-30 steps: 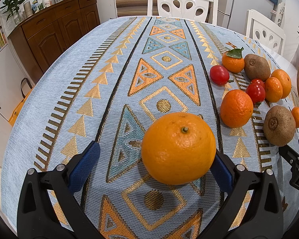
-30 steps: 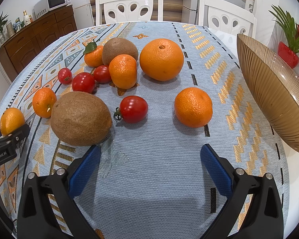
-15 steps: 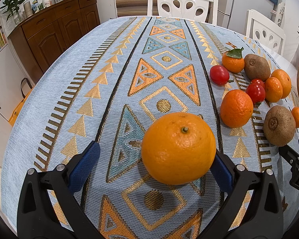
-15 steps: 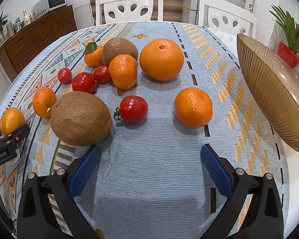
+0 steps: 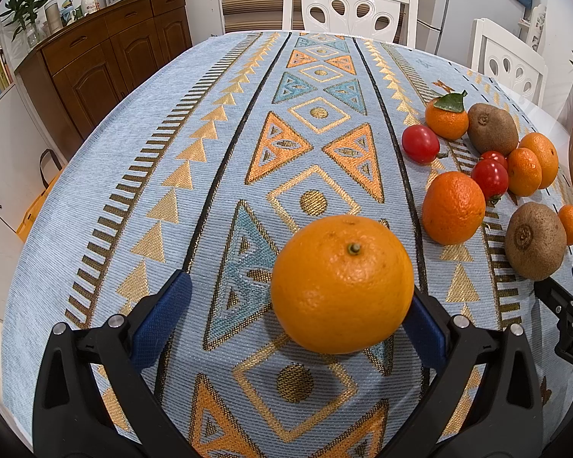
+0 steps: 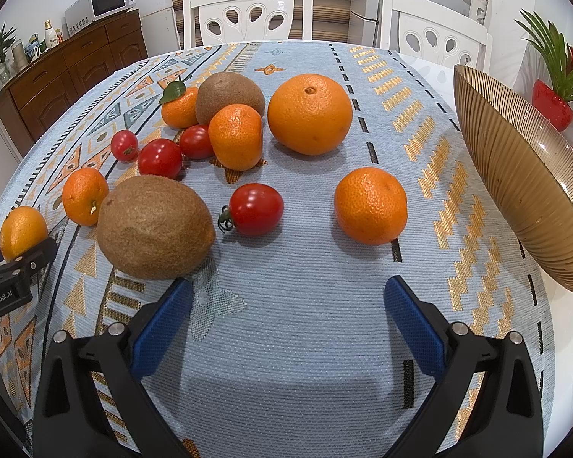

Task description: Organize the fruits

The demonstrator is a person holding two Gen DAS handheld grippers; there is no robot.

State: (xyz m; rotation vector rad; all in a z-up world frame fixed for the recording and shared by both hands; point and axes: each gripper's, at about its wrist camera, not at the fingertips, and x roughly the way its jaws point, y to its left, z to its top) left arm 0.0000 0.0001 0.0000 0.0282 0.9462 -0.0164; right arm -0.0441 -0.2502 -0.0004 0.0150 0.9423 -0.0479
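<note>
A large yellow-orange orange (image 5: 342, 284) lies on the patterned tablecloth between the open fingers of my left gripper (image 5: 300, 311); it sits against the right pad, with a gap to the left pad. It also shows at the far left of the right wrist view (image 6: 23, 231). My right gripper (image 6: 288, 311) is open and empty over bare cloth. Ahead of it lie a kiwi (image 6: 154, 227), a tomato (image 6: 256, 209), a mandarin (image 6: 370, 205), a big orange (image 6: 309, 113), and several more mandarins, tomatoes and a second kiwi (image 6: 229, 93).
A ribbed golden bowl (image 6: 523, 175) stands at the table's right edge. White chairs (image 6: 248, 11) stand behind the table. A wooden sideboard (image 5: 107, 57) is at the left. A red pot with a plant (image 6: 554, 103) stands behind the bowl.
</note>
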